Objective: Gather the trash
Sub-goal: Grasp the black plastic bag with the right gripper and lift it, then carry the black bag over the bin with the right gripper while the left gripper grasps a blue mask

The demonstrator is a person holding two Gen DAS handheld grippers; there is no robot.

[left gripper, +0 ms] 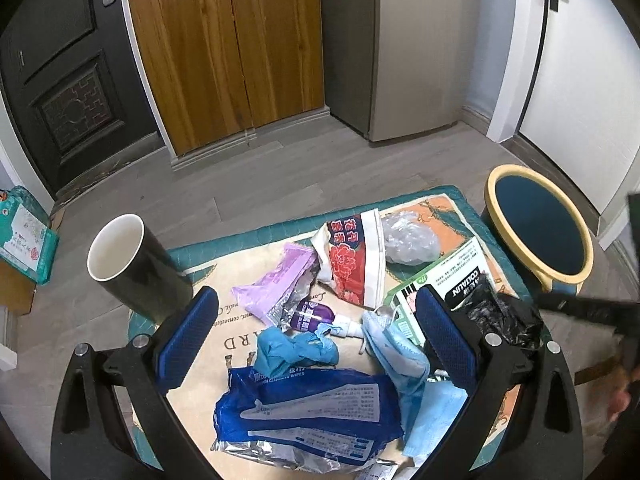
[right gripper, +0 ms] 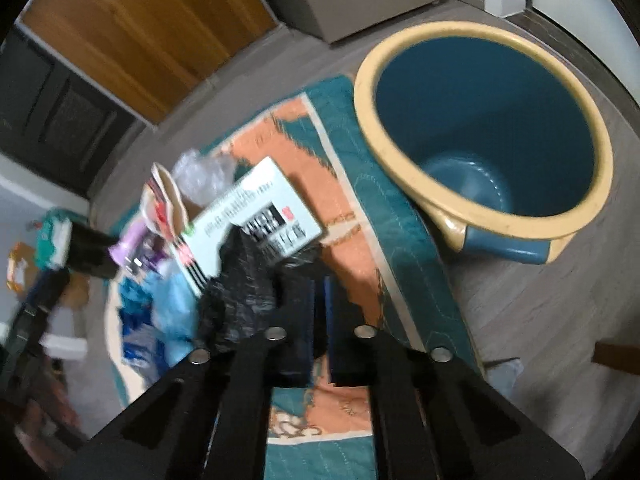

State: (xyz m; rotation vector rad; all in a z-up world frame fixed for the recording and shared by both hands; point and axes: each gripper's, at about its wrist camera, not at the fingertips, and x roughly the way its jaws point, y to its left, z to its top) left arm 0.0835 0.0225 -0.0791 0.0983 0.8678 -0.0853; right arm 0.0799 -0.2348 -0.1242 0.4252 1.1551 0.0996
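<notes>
Trash lies scattered on a patterned mat (left gripper: 248,236). My left gripper (left gripper: 318,300) hangs open above a purple tube (left gripper: 316,314), a blue glove (left gripper: 292,348), a blue wipes packet (left gripper: 308,404) and a light blue face mask (left gripper: 400,356). Farther back are a purple packet (left gripper: 276,280), a red-and-white packet (left gripper: 352,264), crumpled clear plastic (left gripper: 408,240) and a green-and-white box (left gripper: 448,276). My right gripper (right gripper: 320,280) is shut, pinching the edge of a black plastic bag (right gripper: 248,292) that rests partly on the box (right gripper: 256,208). The blue bin (right gripper: 480,132) with a yellow rim stands empty to its right.
A black cup (left gripper: 132,268) with a white inside stands at the mat's left corner. A green tissue pack (left gripper: 28,240) sits on the floor at far left. Behind are a dark door (left gripper: 68,92), a wooden cabinet (left gripper: 228,48) and a grey appliance (left gripper: 400,48).
</notes>
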